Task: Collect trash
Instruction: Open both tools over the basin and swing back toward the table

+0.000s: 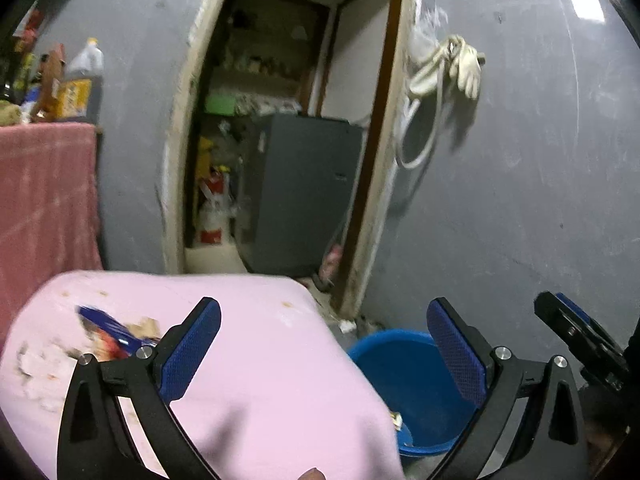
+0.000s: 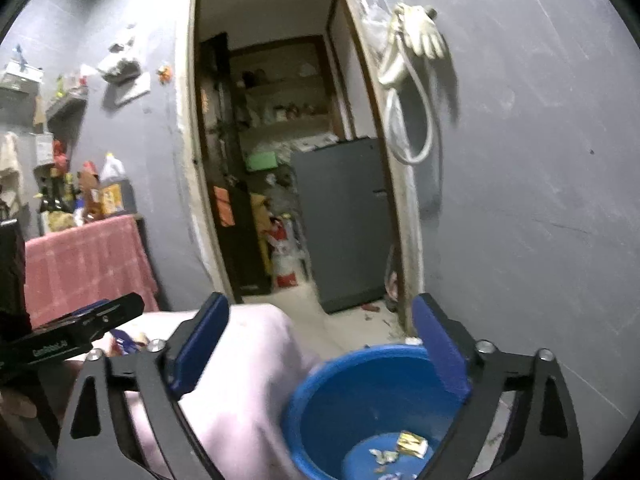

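A blue bucket (image 2: 360,392) stands on the floor beside a table with a pink cloth (image 1: 248,360); a yellow wrapper (image 2: 412,442) and small scraps lie on its bottom. On the cloth's left part lie a blue and red wrapper (image 1: 110,330) and crumpled paper scraps (image 1: 36,364). My left gripper (image 1: 324,326) hangs open above the cloth's edge and the bucket (image 1: 400,376), with nothing between its pads. Over the bucket, my right gripper (image 2: 320,322) stands wide open and empty; it also shows at the right edge of the left wrist view (image 1: 576,332).
A grey wall with an open doorway (image 2: 288,160) faces me; a dark grey cabinet (image 2: 344,220) stands inside. White gloves and a hose (image 2: 412,60) hang on the wall at right. At left, a pink-draped table (image 2: 84,264) holds bottles and boxes.
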`<state>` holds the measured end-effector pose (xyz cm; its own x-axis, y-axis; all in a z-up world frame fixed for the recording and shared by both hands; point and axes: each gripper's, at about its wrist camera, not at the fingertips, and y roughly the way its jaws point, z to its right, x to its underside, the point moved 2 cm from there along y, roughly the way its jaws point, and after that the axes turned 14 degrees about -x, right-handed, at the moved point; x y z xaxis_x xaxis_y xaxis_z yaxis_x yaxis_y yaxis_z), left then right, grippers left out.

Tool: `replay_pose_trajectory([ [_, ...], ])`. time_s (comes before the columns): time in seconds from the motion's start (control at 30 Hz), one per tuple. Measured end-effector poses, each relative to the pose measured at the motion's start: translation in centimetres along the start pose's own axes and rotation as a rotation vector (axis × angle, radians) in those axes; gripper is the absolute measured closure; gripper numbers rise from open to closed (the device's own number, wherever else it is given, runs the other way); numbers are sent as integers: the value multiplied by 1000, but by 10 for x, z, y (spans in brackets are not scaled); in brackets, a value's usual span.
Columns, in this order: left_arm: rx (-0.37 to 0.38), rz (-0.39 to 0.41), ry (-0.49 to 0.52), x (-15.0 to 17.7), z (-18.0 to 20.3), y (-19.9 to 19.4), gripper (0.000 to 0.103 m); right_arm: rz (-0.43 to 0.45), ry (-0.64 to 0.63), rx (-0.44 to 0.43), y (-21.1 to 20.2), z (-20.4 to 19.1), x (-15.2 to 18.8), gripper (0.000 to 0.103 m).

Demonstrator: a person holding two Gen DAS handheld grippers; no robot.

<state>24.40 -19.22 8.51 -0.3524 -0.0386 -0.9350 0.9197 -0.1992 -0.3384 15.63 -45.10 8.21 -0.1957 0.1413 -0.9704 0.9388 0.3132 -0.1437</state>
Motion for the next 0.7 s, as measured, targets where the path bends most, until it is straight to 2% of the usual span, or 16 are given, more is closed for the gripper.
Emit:
replay_pose_trajectory([
  [0.13, -26, 42, -20, -8, -21, -17, 2, 40, -20, -40, 0, -28, -6, 0],
  [0.33, -107, 108, -42, -13, -60, -49, 2, 92, -57, -92, 0, -63, -13, 0],
  [0.53, -185, 130, -75, -14, -100, -61, 2, 123, -90, -152, 13, -98, -16, 0],
  [0.7, -267, 143, -89, -11, -138, -66, 2, 111, -106, -195, 34, -118, -13, 0],
])
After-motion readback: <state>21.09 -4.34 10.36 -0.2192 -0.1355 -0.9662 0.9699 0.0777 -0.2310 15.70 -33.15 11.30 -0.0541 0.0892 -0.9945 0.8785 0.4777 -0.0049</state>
